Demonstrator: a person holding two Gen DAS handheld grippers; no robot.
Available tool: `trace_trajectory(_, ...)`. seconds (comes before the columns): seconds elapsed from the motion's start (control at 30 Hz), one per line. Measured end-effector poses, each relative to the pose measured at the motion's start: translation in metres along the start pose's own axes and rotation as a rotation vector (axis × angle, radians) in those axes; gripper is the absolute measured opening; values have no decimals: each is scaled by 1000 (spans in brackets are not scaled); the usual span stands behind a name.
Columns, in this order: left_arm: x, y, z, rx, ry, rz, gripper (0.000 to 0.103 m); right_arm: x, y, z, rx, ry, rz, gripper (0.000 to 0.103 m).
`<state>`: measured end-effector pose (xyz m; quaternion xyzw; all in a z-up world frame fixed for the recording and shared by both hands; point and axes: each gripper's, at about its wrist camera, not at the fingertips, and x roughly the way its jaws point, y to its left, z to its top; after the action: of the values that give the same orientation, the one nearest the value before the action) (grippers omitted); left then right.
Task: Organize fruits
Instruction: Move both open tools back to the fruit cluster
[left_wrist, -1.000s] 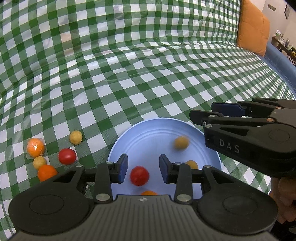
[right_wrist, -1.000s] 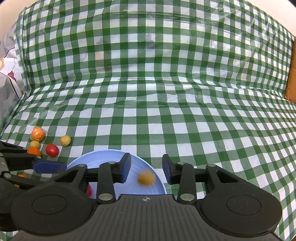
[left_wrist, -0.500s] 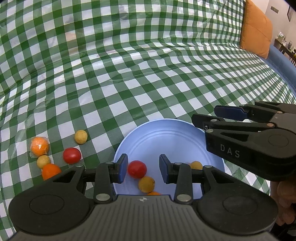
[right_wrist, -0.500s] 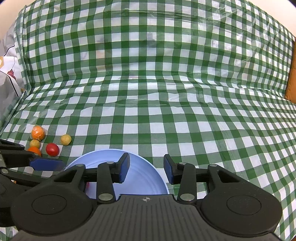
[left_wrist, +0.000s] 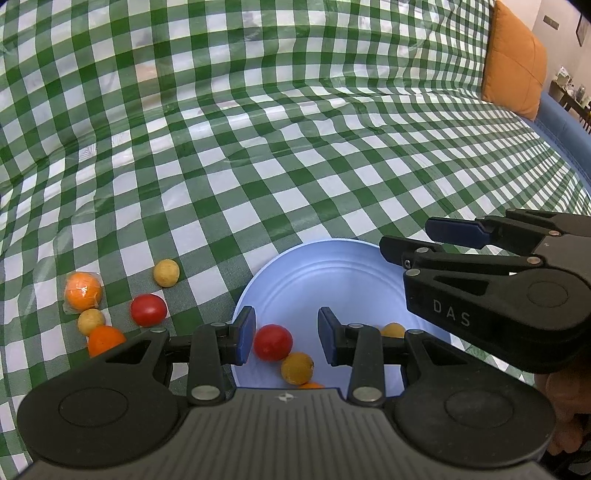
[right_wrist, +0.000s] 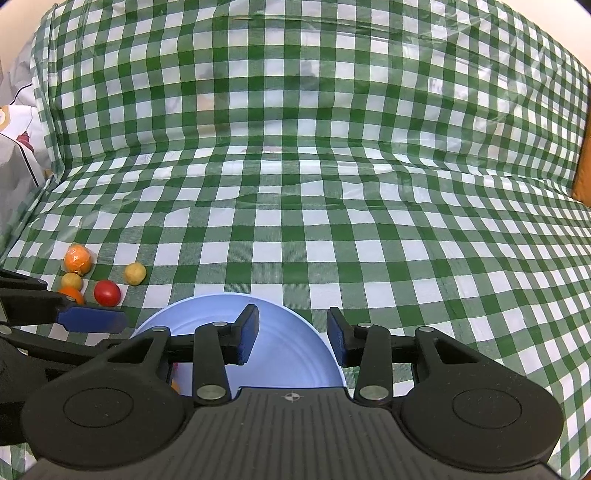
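Both claws, left (left_wrist: 286, 341) and right (right_wrist: 293, 338), hang open and empty over the blue plate (left_wrist: 332, 273), which holds a tomato (left_wrist: 273, 342) and yellow fruits (left_wrist: 297, 368); five more fruits (left_wrist: 148, 309) lie on the checked cloth (left_wrist: 258, 147) beside the plate's left rim.

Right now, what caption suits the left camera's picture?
Both open grippers, left gripper and right gripper, hover over a blue plate holding fruits.

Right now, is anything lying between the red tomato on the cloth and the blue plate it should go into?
Nothing visible does. The red tomato sits on bare checked cloth just left of the blue plate. The other loose fruits lie beyond and left of it. Both grippers hover empty over the plate.
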<state>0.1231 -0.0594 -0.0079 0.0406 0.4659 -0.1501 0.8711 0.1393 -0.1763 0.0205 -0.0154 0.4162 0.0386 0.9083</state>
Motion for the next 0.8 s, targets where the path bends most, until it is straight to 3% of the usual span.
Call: trace_trajectory(0.8, -9, 28, -1, -58, -18, 17, 41, 0, 12, 9, 63, -50, 5, 43)
